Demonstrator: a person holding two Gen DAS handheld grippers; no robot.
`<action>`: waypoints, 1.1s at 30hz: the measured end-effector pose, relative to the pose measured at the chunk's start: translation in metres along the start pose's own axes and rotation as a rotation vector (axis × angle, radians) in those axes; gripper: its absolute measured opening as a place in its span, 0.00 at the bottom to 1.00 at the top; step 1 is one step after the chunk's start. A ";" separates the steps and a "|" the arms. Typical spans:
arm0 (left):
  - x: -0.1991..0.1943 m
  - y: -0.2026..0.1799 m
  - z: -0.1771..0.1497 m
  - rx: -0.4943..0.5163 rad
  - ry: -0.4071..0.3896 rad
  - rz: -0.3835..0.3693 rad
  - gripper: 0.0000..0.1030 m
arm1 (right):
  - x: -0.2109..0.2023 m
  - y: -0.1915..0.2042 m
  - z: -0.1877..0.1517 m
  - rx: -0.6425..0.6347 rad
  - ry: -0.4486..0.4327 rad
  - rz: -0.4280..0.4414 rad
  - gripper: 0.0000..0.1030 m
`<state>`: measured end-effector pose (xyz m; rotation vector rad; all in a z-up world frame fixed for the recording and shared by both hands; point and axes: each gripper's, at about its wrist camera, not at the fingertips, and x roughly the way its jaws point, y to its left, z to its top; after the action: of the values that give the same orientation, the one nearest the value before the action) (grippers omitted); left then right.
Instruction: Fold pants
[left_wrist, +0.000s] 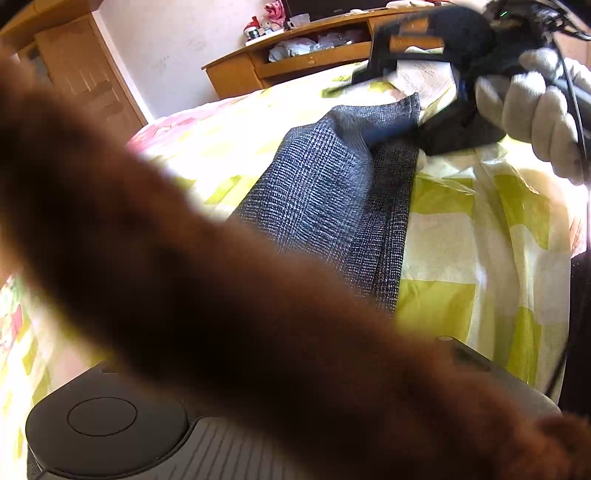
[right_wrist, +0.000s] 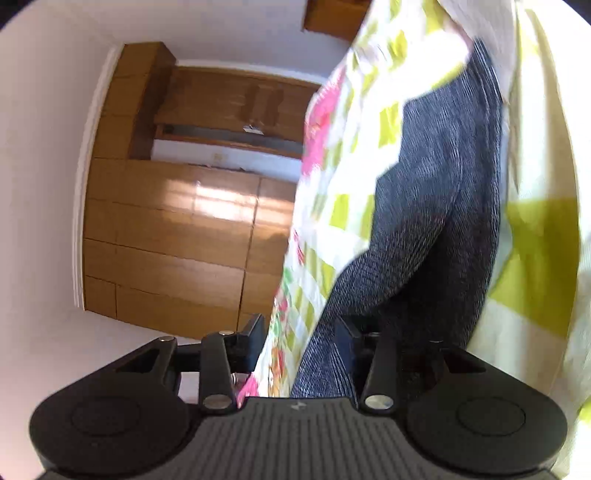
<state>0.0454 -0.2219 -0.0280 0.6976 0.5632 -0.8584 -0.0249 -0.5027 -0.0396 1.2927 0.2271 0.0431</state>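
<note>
Grey checked pants (left_wrist: 332, 192) lie stretched on a yellow, white and pink patterned bedspread (left_wrist: 461, 240). In the left wrist view a blurred brown sleeve (left_wrist: 221, 295) covers the left gripper's fingers, so its state is hidden. The right gripper (left_wrist: 413, 125) shows at the far end of the pants, held by a white-gloved hand (left_wrist: 535, 107), with a fold of fabric by its fingers. In the right wrist view the right gripper (right_wrist: 301, 339) stands open, its fingers (right_wrist: 255, 343) on either side of the pants' edge (right_wrist: 424, 221) and bedspread (right_wrist: 343, 177).
A wooden headboard shelf (left_wrist: 295, 55) with small items runs behind the bed. A wooden wardrobe (right_wrist: 177, 221) and white wall (right_wrist: 44, 184) stand beside the bed. A wooden door (left_wrist: 81, 81) is at the left.
</note>
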 end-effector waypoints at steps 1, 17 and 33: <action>0.000 0.000 0.000 0.001 0.000 0.000 0.54 | 0.005 -0.001 0.002 -0.018 0.001 -0.024 0.55; 0.001 0.003 -0.003 -0.005 0.003 -0.004 0.55 | 0.000 -0.001 -0.014 -0.080 0.243 -0.258 0.54; 0.001 0.003 -0.004 -0.021 -0.003 -0.005 0.55 | 0.001 -0.008 -0.015 0.002 0.077 -0.033 0.22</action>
<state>0.0476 -0.2177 -0.0299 0.6761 0.5704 -0.8572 -0.0280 -0.4902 -0.0512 1.2906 0.3148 0.0644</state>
